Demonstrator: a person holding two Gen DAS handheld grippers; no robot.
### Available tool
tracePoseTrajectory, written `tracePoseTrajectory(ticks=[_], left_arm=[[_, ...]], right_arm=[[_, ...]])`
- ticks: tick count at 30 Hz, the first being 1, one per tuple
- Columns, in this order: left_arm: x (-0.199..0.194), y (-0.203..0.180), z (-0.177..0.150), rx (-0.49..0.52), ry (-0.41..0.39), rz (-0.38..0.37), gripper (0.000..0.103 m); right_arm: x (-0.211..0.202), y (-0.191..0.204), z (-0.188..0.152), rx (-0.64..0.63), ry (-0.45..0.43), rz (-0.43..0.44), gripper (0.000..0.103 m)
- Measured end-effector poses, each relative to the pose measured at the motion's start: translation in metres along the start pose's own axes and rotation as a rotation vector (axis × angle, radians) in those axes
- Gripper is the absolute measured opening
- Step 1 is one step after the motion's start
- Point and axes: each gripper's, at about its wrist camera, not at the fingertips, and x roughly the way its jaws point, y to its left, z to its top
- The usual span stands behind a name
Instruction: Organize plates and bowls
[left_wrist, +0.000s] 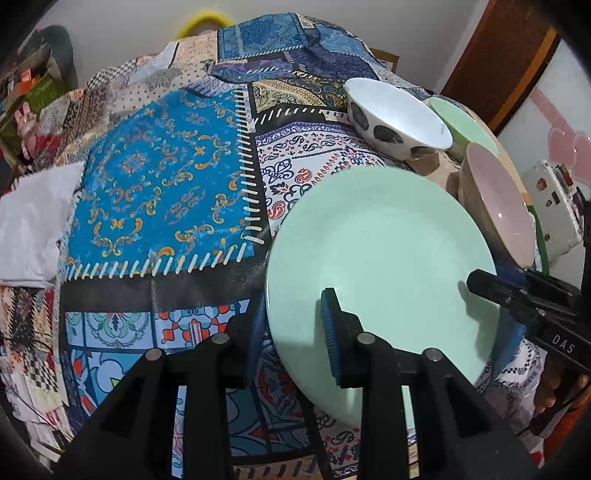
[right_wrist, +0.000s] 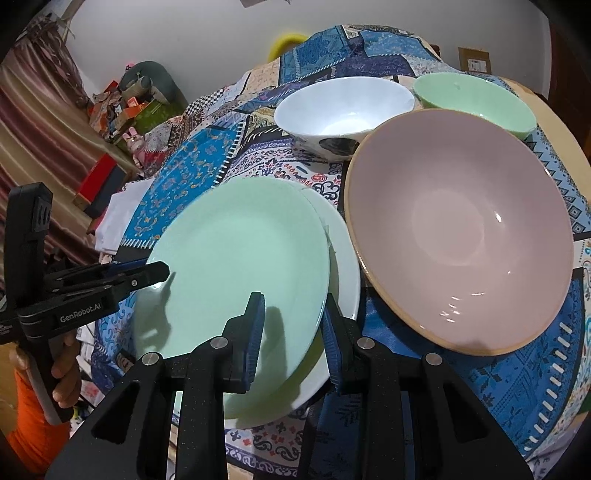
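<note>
A pale green plate (left_wrist: 380, 251) (right_wrist: 236, 266) is gripped at two opposite edges. My left gripper (left_wrist: 293, 306) is shut on its left rim and shows in the right wrist view (right_wrist: 162, 271) too. My right gripper (right_wrist: 294, 301) is shut on the right rim, also seen at the plate's far edge (left_wrist: 476, 280). Under the green plate lies a white plate (right_wrist: 345, 258). A pink bowl (right_wrist: 458, 229) (left_wrist: 495, 199) stands just right of the plates. Behind them are a white bowl with dark spots (left_wrist: 399, 110) (right_wrist: 343, 107) and a green bowl (right_wrist: 476, 99) (left_wrist: 465, 118).
A patchwork tablecloth (left_wrist: 162, 177) covers the round table. A white cloth (left_wrist: 33, 229) lies at its left edge. Boxes and clutter (right_wrist: 122, 107) fill the room beyond. A white appliance (left_wrist: 554, 206) stands off to the right. A hand (right_wrist: 66, 369) holds the left gripper's handle.
</note>
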Motion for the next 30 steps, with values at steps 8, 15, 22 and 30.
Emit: tracePoseTrajectory(ticks=[8, 15, 22, 30], left_arm=[[-0.008, -0.001, 0.000, 0.008, -0.019, 0.008, 0.029], [-0.038, -0.006, 0.008, -0.010, -0.086, 0.005, 0.039], [-0.069, -0.037, 0.023, 0.021, -0.185, -0.009, 0.064], [-0.062, -0.080, 0.042, 0.063, -0.187, -0.056, 0.071]], right_arm=[[-0.006, 0.003, -0.003, -0.025, -0.002, -0.013, 0.028], [-0.037, 0.003, 0.000, -0.081, -0.086, -0.056, 0.029], [-0.076, -0.012, 0.007, -0.086, -0.186, -0.096, 0.033], [-0.103, -0.042, 0.010, -0.053, -0.247, -0.186, 0.045]])
